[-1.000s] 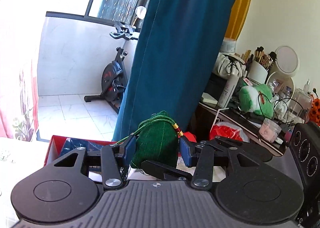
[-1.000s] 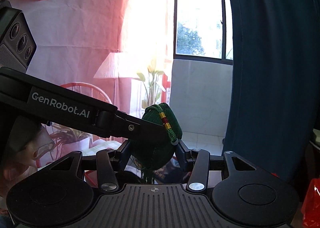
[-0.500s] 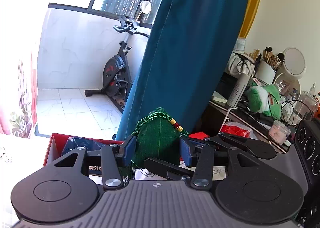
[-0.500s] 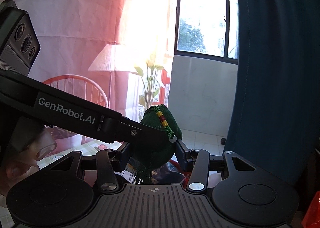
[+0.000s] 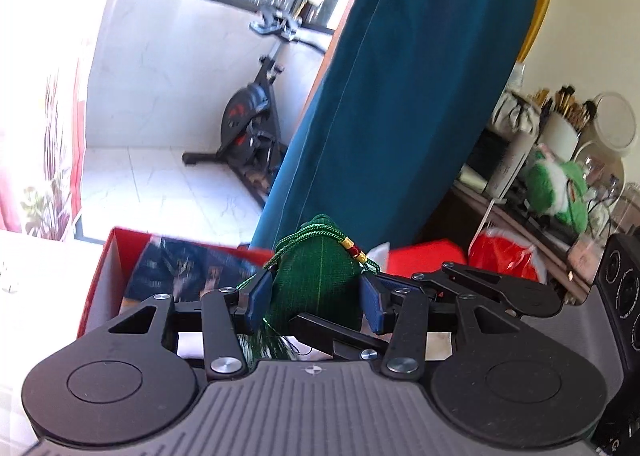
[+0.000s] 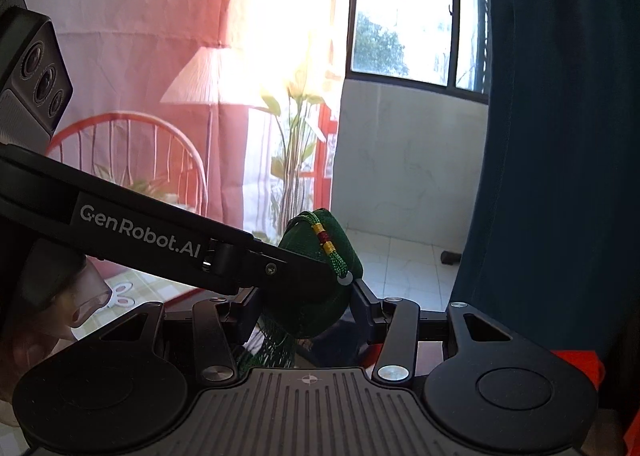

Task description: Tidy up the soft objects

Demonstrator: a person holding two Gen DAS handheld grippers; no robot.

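Behind your grippers a teal curtain [image 5: 400, 76] fills the middle of the left wrist view, with an exercise bike [image 5: 248, 124] on the tiled floor beyond it. Below, an open red box [image 5: 100, 280] holds a dark printed packet [image 5: 176, 268], blurred past reading; the box's right part is cut off by your tools. On the cluttered table [image 5: 508, 216] at right, a white cup holds brushes [image 5: 560, 128] beside a green plush toy [image 5: 556, 192]; the small jars around them are hard to make out. You hold the green pouch [image 5: 316, 284] in the air above the box with both tools at once: your left gripper [image 5: 316, 296] has its jaws part-way closed, blue pads pressed on the pouch's two sides, and your right gripper [image 6: 308, 304] clamps the same pouch [image 6: 316, 280] from a crossing angle. Its green cord with red and yellow beads [image 6: 324, 236] runs over the top; a fringe hangs under it, half hidden behind the gripper bodies. A hand [image 6: 60, 296] shows dimly at lower left.
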